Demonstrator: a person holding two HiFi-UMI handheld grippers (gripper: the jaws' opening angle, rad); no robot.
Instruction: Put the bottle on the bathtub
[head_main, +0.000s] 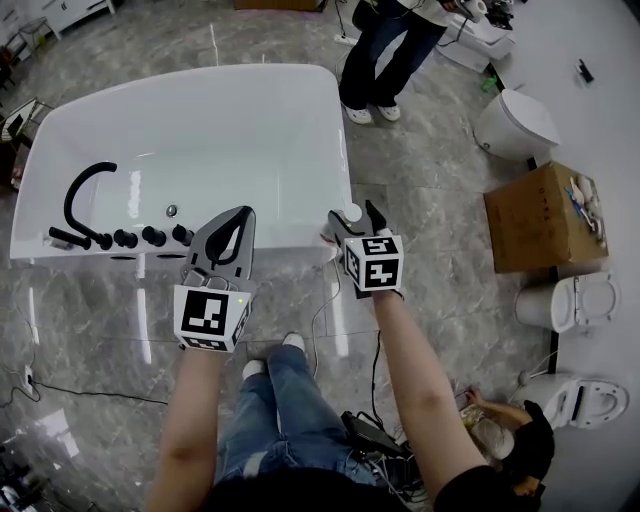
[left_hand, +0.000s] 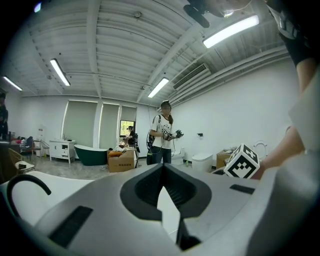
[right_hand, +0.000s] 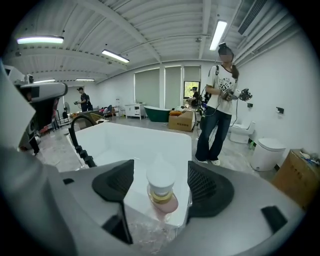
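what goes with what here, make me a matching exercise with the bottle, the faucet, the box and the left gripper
Things:
1 bottle
2 faucet
3 cardboard box
4 left gripper

Descriptions:
a black and curved, on the rim of the bathtub
b jaws shut, nothing between them
c between the open jaws of the right gripper, at the bathtub's corner
d brown, on the floor

Pairs: 1-c, 2-a, 3-d, 4-b
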